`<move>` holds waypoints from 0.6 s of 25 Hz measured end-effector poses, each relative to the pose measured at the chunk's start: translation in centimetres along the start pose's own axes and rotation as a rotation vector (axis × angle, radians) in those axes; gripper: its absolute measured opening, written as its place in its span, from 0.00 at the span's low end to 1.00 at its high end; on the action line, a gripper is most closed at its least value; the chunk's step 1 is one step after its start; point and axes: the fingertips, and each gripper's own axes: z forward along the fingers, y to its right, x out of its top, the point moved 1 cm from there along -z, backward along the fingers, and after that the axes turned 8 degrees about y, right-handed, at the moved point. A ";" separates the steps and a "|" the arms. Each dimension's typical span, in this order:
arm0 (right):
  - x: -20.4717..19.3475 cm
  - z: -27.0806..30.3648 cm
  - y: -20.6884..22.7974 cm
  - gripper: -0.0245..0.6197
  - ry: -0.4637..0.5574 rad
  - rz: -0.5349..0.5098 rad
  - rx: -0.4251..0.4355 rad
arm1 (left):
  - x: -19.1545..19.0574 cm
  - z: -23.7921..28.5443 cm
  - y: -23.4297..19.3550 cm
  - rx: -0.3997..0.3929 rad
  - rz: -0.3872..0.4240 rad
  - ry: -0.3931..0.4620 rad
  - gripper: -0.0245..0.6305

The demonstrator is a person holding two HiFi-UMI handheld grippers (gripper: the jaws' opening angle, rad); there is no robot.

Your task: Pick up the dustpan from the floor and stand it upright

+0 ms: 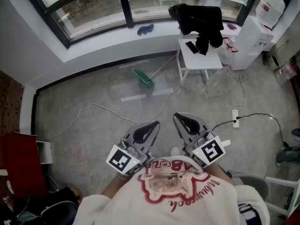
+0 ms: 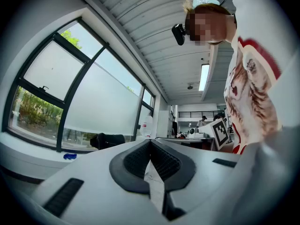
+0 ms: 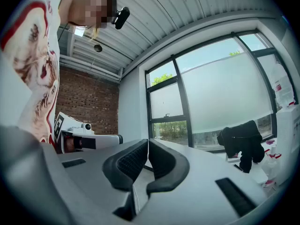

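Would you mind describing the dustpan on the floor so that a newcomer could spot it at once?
Look at the grey floor below the long window sill, just left of the small white table. The dustpan lies there, its long handle pointing toward the table; it is the only green thing on that floor.

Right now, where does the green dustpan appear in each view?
Head view: green dustpan on the floor, upper centre, left of the white table.
Left gripper view: not in it.
Right gripper view: not in it.
Shared landmark: the black jacket, lower left in the left gripper view, right in the right gripper view.
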 end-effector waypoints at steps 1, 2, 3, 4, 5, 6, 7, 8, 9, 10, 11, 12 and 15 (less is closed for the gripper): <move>-0.1 0.0 -0.1 0.08 -0.001 0.002 -0.001 | 0.0 -0.1 0.0 0.002 -0.003 0.001 0.04; -0.2 0.0 -0.2 0.08 -0.003 0.003 -0.002 | 0.0 -0.2 -0.1 0.003 -0.007 0.003 0.04; -0.2 0.0 -0.2 0.08 -0.006 0.003 -0.002 | 0.1 -0.2 0.0 0.004 -0.011 0.006 0.04; -0.3 -0.1 -0.3 0.08 -0.009 0.003 -0.002 | 0.1 -0.3 0.0 0.005 -0.015 0.009 0.04; -0.3 -0.1 -0.3 0.08 -0.012 0.004 -0.002 | 0.2 -0.3 0.1 0.006 -0.017 0.012 0.04; -0.3 -0.2 -0.3 0.08 -0.014 0.005 -0.003 | 0.3 -0.2 0.2 0.006 -0.016 0.013 0.04; -0.2 -0.2 -0.2 0.08 -0.015 0.006 -0.004 | 0.4 -0.2 0.2 0.006 -0.012 0.013 0.04; -0.2 -0.3 -0.2 0.08 -0.015 0.008 -0.004 | 0.4 -0.1 0.3 0.005 -0.009 0.011 0.04; -0.2 -0.2 -0.1 0.08 -0.014 0.010 -0.004 | 0.3 -0.1 0.3 0.004 -0.008 0.009 0.04; -0.2 -0.2 -0.1 0.08 -0.014 0.011 -0.003 | 0.3 0.0 0.3 0.002 -0.007 0.006 0.04; -0.1 -0.1 -0.1 0.08 -0.013 0.013 -0.003 | 0.3 0.0 0.3 0.001 -0.008 0.004 0.04; 0.0 -0.1 0.0 0.08 -0.009 0.016 -0.005 | 0.2 0.1 0.3 0.002 -0.009 0.003 0.04; 0.3 0.0 0.4 0.08 0.003 0.029 -0.016 | 0.2 0.3 0.3 0.005 -0.011 0.003 0.04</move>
